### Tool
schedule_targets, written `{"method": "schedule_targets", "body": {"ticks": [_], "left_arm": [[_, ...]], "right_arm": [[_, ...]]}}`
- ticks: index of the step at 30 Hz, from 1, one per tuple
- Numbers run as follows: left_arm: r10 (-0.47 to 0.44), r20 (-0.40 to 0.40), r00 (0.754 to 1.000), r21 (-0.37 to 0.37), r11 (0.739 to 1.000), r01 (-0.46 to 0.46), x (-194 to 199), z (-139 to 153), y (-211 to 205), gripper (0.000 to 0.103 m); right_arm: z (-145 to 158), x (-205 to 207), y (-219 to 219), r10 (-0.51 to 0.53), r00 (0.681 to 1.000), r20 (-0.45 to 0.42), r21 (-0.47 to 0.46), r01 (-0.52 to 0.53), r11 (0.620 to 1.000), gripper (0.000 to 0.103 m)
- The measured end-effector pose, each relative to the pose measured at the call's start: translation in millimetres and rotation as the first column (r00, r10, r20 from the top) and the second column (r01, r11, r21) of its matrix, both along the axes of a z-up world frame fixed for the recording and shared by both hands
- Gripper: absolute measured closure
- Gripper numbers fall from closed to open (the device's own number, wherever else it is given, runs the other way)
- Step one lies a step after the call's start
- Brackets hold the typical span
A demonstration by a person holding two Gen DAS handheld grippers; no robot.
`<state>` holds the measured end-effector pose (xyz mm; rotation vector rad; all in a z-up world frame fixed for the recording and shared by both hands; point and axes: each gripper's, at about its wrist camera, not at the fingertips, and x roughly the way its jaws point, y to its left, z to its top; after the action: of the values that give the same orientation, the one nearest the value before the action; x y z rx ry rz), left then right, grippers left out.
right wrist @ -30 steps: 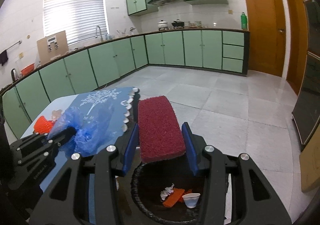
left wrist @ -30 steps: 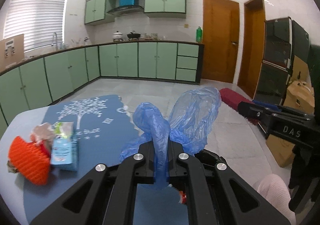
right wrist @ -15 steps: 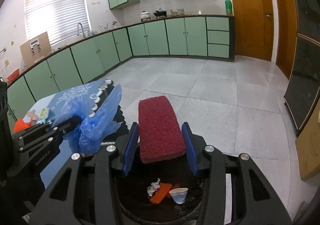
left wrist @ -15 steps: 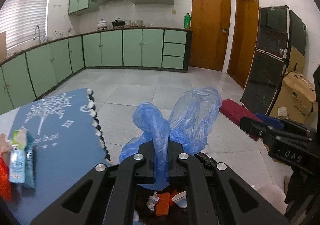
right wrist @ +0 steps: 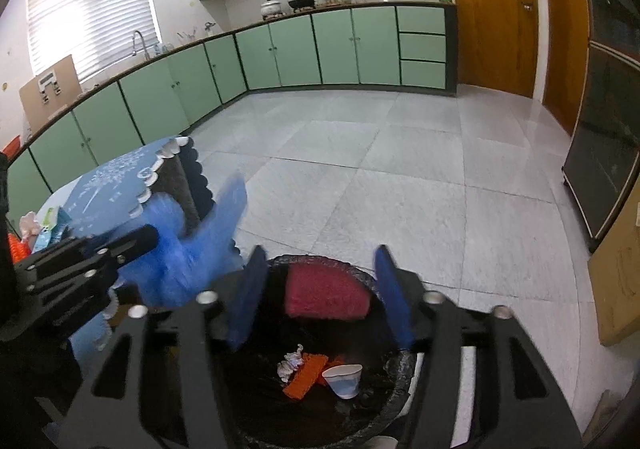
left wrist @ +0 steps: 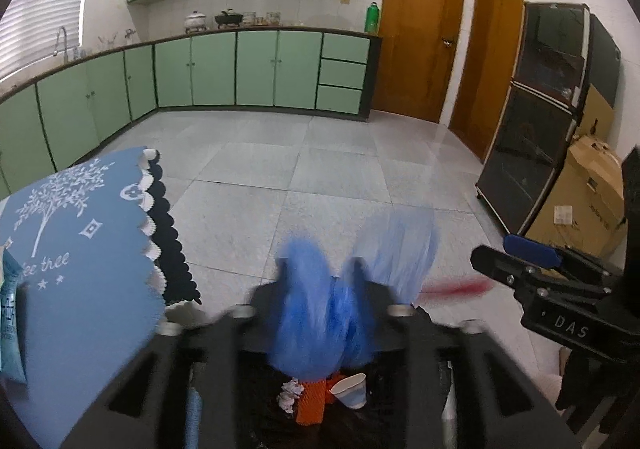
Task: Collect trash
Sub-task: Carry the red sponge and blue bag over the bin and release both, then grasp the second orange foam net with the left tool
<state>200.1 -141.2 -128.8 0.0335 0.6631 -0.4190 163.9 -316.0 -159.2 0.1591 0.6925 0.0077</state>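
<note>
Right tongs (right wrist: pixel 322 301): blue pads spread wide, nothing between them. The red scouring pad (right wrist: pixel 326 291) sits free in the gap, over the mouth of the black-lined bin (right wrist: pixel 384 409); whether it is falling or resting on the far rim, cannot tell.

Left tongs (left wrist: pixel 322 313): pressed together on the blue plastic bag (left wrist: pixel 320 313), blurred. Bag hangs just above the bin opening.

Handling, as judged: bag is thin film, near weightless, slippery, billows; pinch a gathered bunch, not a single ply. Scouring pad is light, springy and coarse; grip across its short width.

Bin already holds a paper cup (right wrist: pixel 344 380), an orange scrap (right wrist: pixel 306 375) and a crumpled paper wad (right wrist: pixel 291 363).

On the blue-clothed worktop (left wrist: pixel 80 233), well apart from the bin: more packets (right wrist: pixel 52 229) and an orange piece (right wrist: pixel 16 251) still uncollected.
</note>
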Motion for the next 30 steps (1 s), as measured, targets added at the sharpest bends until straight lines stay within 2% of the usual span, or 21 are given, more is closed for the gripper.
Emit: {"method": "schedule_targets", "body": {"ticks": [2, 5, 7, 9, 10, 16, 21, 26, 30], "left_arm": [[0.006, 0.007, 1.0, -0.005, 1.0, -0.006, 0, 3, 4, 0.06], [0.027, 0.017, 0.999, -0.012, 1.0, -0.027, -2, 8, 13, 0.058], [0.053, 0.027, 0.998, -0.02, 0.998, -0.052, -3, 13, 23, 0.054], [0.085, 0.054, 0.995, -0.025, 0.996, -0.084, -9, 21, 35, 0.042], [0.096, 0.069, 0.993, -0.025, 0.995, -0.094, -12, 26, 41, 0.04], [0.176, 0.14, 0.974, -0.02, 0.984, -0.175, -39, 53, 85, 0.024], [0.272, 0.168, 0.947, -0.027, 0.962, -0.272, -66, 68, 135, 0.012], [0.372, 0.189, 0.909, 0.004, 0.925, -0.38, -89, 74, 184, 0.011], [0.458, 0.194, 0.868, 0.017, 0.883, -0.469, -106, 73, 227, 0.011]], "right_arm": [[-1, -1, -2, -0.01, 1.0, -0.004, -0.003, 0.01, 1.0, 0.04], [1, -8, -1, -0.034, 0.999, 0.005, -0.013, 0.034, 0.999, 0.03], [6, -13, 2, -0.054, 0.998, 0.021, -0.025, 0.055, 0.998, 0.014], [11, -16, 2, -0.059, 0.998, 0.031, -0.027, 0.06, 0.998, 0.011], [15, -18, 4, -0.057, 0.998, 0.031, -0.019, 0.058, 0.998, 0.008], [38, -30, 26, -0.036, 0.996, 0.081, 0.028, 0.034, 0.999, 0.007], [60, -33, 63, 0.03, 0.992, 0.122, 0.049, -0.036, 0.998, 0.005], [71, -30, 111, 0.113, 0.983, 0.143, 0.043, -0.121, 0.992, 0.005], [73, -29, 147, 0.163, 0.973, 0.162, 0.023, -0.169, 0.985, 0.005]]}}
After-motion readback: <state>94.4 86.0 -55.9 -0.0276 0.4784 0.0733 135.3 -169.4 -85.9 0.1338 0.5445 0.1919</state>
